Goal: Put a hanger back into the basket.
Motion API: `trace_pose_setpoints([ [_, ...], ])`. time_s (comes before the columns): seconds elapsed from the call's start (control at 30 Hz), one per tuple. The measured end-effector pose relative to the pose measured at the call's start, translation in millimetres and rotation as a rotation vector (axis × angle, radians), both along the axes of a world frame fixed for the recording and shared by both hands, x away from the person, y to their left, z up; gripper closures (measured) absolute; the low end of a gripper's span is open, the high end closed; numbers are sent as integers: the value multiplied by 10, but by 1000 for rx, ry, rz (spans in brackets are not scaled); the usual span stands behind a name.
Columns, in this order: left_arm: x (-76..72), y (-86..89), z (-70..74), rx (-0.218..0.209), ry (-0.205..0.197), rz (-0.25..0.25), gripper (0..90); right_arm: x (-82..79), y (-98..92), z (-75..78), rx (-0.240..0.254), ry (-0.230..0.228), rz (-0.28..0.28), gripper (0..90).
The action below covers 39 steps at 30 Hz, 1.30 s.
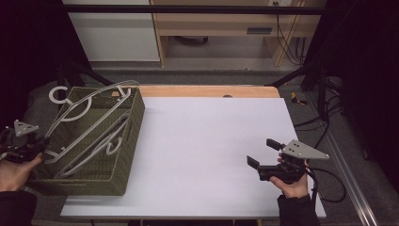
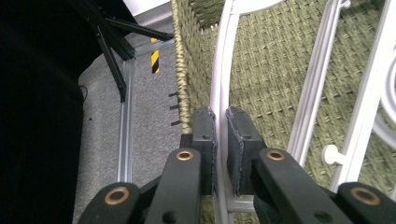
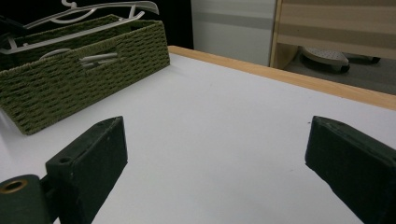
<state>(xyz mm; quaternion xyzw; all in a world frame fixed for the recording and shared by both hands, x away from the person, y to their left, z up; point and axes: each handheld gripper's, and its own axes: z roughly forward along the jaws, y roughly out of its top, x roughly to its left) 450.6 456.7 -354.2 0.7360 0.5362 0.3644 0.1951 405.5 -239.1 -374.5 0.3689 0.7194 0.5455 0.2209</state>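
the left claw point(image 2: 220, 154) is clamped on a thin arm of a white hanger point(image 1: 89, 106) lying across the green woven basket point(image 1: 129, 141) at the desk's point(image 1: 211, 141) left edge. light, stiff and slick plastic: grip the bar squarely or it swivels. the right claw point(image 3: 210, 158) hangs open, empty.

A white tabletop point(image 1: 207, 150) is filling the middle of the frame, with a strip of light wood edge point(image 1: 207, 91) running along its top. Above it, a wooden desk point(image 1: 226, 23) is standing at the upper centre beside a white cabinet panel point(image 1: 113, 33) at upper left. Black cables point(image 1: 287, 37) are hanging at upper right, and a grey carpeted floor point(image 1: 211, 68) is lying below them.
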Motion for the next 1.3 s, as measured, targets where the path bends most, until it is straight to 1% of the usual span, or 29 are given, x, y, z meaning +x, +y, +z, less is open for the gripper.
trace_pose_setpoints([
  [0.1, 7, 33, -31, 14, 6, -1, 828, 1, -1, -1, -1, -1, 0, 58],
  [0.17, 8, 45, -52, 14, 16, -2, 828, 1, -1, -1, -1, -1, 0, 58],
  [0.37, 18, 38, -78, 22, 22, 0, 828, 1, 0, -3, -4, 1, 4, 58],
  [0.63, 15, 38, -73, 29, 19, 1, 828, 2, 1, -4, -4, 0, 4, 58],
  [0.73, -4, 32, -64, 35, 11, 6, 828, 1, -3, -3, -3, -1, 4, 58],
  [0.8, -26, 19, -51, 47, -6, 4, 828, 3, -3, -5, -3, -2, 4, 58],
  [0.9, -53, -8, -26, 64, -18, -1, 828, 5, 5, -9, -5, 1, 3, 58],
  [1.07, -54, -59, -19, 106, -16, 9, 828, 9, 11, -13, -5, 1, 5, 58],
  [1.23, -26, -49, -68, 97, -2, 39, 828, 9, 12, -13, -6, 1, 5, 58],
  [1.3, -42, -46, -78, 89, -4, 37, 828, 8, 10, -13, -5, 1, 6, 58],
])
